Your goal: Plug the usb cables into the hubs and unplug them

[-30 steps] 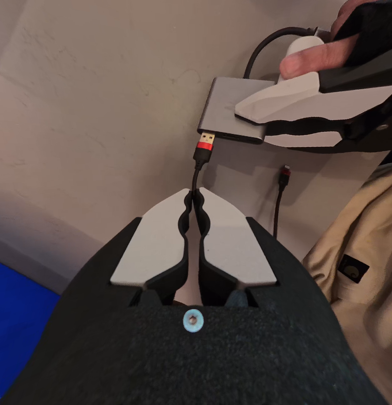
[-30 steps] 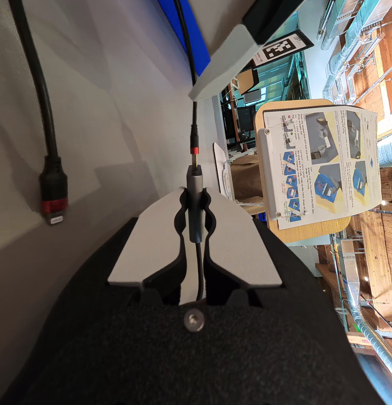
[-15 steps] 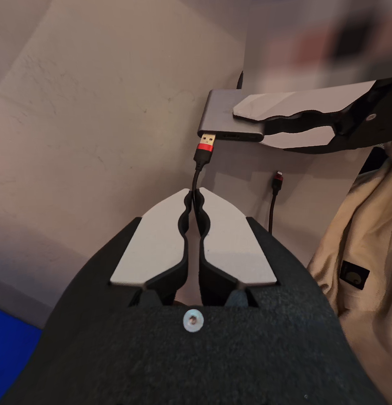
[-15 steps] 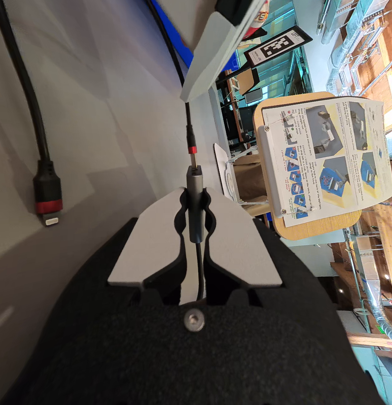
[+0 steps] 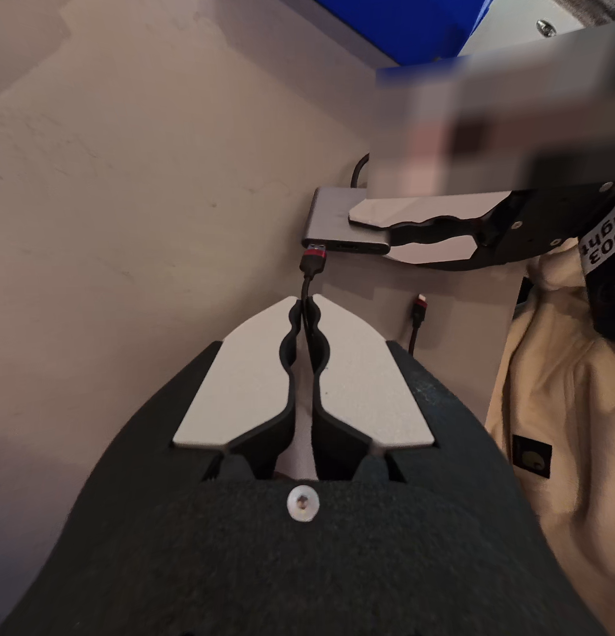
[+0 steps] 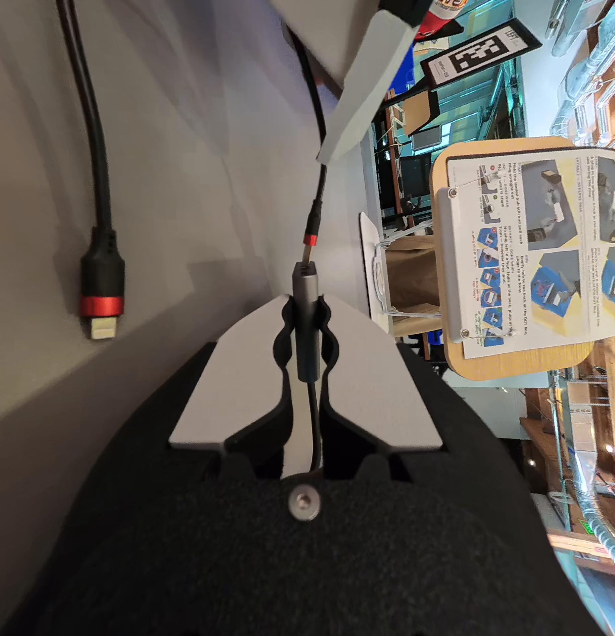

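Gripping the black USB cable (image 5: 305,311) just behind its red-collared USB-A plug (image 5: 314,258), the left tongs (image 5: 304,303) sit at frame centre, closed on the cord. Plug tip meets the leftmost port of the grey hub (image 5: 337,220), right of centre; seating depth cannot be told. Right tongs (image 5: 369,227) enter from the right edge, clamped flat across the hub, one finger above, one below.

Right wrist view: right tongs (image 6: 306,303) closed on the hub (image 6: 306,320) seen edge-on, plug (image 6: 310,245) angled at its top port. Second cable's red-collared flat connector (image 6: 100,303) lies loose on the grey worktop (image 6: 182,172), centre left, well apart from both tongs.
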Action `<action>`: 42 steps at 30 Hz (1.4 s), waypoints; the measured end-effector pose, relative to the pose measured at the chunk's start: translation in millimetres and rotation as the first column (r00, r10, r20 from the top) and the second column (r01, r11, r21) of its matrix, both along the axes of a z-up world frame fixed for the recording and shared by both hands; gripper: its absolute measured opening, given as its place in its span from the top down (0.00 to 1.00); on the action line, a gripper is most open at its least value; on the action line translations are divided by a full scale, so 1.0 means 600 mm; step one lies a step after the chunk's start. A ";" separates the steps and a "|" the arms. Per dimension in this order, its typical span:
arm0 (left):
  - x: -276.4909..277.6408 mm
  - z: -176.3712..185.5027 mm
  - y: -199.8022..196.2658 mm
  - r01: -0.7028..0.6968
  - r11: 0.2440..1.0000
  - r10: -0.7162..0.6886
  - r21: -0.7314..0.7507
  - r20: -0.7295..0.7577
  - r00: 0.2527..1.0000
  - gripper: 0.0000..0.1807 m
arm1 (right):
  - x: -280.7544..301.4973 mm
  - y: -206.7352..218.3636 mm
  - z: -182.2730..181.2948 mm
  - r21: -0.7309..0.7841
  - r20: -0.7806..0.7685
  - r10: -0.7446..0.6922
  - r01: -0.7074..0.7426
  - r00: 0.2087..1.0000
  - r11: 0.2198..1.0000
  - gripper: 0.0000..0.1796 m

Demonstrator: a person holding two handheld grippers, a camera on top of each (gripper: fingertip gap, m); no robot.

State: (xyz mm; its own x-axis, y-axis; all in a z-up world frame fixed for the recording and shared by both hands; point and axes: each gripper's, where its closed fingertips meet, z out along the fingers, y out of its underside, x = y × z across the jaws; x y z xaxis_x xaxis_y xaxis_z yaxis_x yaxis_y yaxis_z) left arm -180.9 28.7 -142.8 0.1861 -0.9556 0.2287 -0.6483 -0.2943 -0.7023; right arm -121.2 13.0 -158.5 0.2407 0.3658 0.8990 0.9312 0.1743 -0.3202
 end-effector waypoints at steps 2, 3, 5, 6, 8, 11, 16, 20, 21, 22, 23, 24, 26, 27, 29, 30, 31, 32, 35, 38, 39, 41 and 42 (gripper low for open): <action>0.001 -0.001 0.002 -0.004 1.000 0.004 0.007 -0.002 1.000 0.98 | 0.000 0.001 0.000 -0.003 -0.004 -0.004 0.004 1.000 1.000 0.93; 0.001 -0.004 0.002 -0.005 1.000 0.006 0.011 -0.008 1.000 0.98 | 0.001 0.001 -0.001 -0.006 -0.002 -0.005 0.005 1.000 1.000 0.93; 0.001 -0.014 0.001 -0.006 1.000 0.006 0.011 -0.026 1.000 0.98 | 0.004 0.003 0.000 -0.004 -0.008 -0.019 0.019 1.000 1.000 0.93; 0.001 -0.021 -0.002 0.004 1.000 -0.004 0.008 -0.038 0.999 0.98 | 0.007 0.005 0.007 0.007 -0.028 -0.030 0.031 0.999 1.000 0.93; 0.005 -0.034 -0.004 0.000 0.999 0.002 0.036 -0.049 0.999 0.98 | 0.008 0.004 0.025 0.013 -0.103 -0.022 0.024 0.994 1.000 0.93; 0.010 -0.032 -0.006 -0.001 0.999 0.002 0.047 -0.026 1.000 0.98 | 0.016 0.004 0.018 -0.010 -0.094 -0.014 0.013 0.995 1.000 0.93; 0.005 -0.027 -0.006 0.001 0.998 -0.002 0.064 0.009 1.000 0.98 | 0.016 0.003 0.025 -0.019 -0.146 -0.005 0.002 0.989 1.000 0.93; -0.001 -0.004 -0.034 0.061 0.985 -0.085 0.162 0.148 0.985 0.98 | 0.019 0.004 0.043 -0.022 -0.242 -0.002 -0.003 0.970 1.000 0.93; -0.003 0.002 -0.041 0.068 0.980 -0.103 0.186 0.185 0.977 0.98 | 0.018 0.003 0.047 -0.027 -0.272 0.001 -0.008 0.962 1.000 0.93; -0.004 0.008 -0.045 0.062 0.974 -0.111 0.217 0.221 0.969 0.98 | 0.018 0.002 0.052 -0.026 -0.299 0.004 -0.012 0.954 1.000 0.93; -0.007 0.015 -0.046 0.053 0.967 -0.119 0.249 0.258 0.959 0.98 | 0.019 0.001 0.056 -0.026 -0.323 0.006 -0.015 0.946 1.000 0.93; -0.009 0.023 -0.047 0.042 0.961 -0.127 0.274 0.301 0.945 0.98 | 0.019 -0.002 0.062 -0.026 -0.356 0.014 -0.025 0.934 0.999 0.93; -0.015 0.039 -0.052 0.033 0.954 -0.150 0.297 0.382 0.912 0.99 | 0.019 -0.012 0.074 -0.010 -0.402 0.050 -0.059 0.914 0.998 0.93; -0.019 0.046 -0.053 0.029 0.952 -0.157 0.305 0.405 0.901 0.99 | 0.022 -0.016 0.079 0.002 -0.418 0.058 -0.063 0.907 0.998 0.93; -0.024 0.055 -0.051 0.021 0.947 -0.167 0.321 0.433 0.886 0.99 | 0.029 -0.021 0.087 0.020 -0.436 0.061 -0.057 0.898 0.998 0.93; -0.025 0.055 -0.050 0.020 0.950 -0.161 0.311 0.435 0.886 0.98 | 0.031 -0.022 0.090 0.027 -0.442 0.064 -0.057 0.895 0.998 0.93; -0.026 0.054 -0.049 0.022 0.954 -0.157 0.299 0.435 0.887 0.98 | 0.033 -0.022 0.091 0.029 -0.450 0.062 -0.054 0.891 0.998 0.93; -0.027 0.054 -0.048 0.022 0.956 -0.153 0.291 0.437 0.886 0.98 | 0.032 -0.022 0.091 0.023 -0.457 0.063 -0.059 0.887 0.998 0.93; -0.026 0.051 -0.046 0.025 0.963 -0.143 0.268 0.432 0.891 0.98 | 0.026 -0.023 0.087 0.008 -0.464 0.069 -0.074 0.883 0.997 0.93; -0.025 0.047 -0.044 0.023 0.967 -0.132 0.255 0.421 0.898 0.98 | 0.023 -0.022 0.086 -0.005 -0.472 0.072 -0.084 0.879 0.996 0.93; -0.024 0.046 -0.042 0.018 0.968 -0.125 0.250 0.416 0.901 0.98 | 0.023 -0.021 0.086 -0.011 -0.477 0.070 -0.086 0.876 0.996 0.93; -0.023 0.044 -0.039 0.010 0.970 -0.113 0.245 0.409 0.905 0.98 | 0.024 -0.019 0.085 -0.017 -0.481 0.064 -0.082 0.874 0.996 0.93; -0.022 0.043 -0.037 0.004 0.970 -0.106 0.243 0.406 0.908 0.98 | 0.023 -0.018 0.084 -0.023 -0.482 0.061 -0.083 0.874 0.996 0.93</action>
State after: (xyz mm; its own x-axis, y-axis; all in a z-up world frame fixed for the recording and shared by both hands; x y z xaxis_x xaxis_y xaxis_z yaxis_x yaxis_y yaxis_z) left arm -194.3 6.5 -117.2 0.0687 -0.9967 0.0444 -0.2952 -0.0628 -0.9534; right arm -107.3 2.2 -108.1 0.6109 0.4333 0.6626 0.6457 0.2116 -0.7337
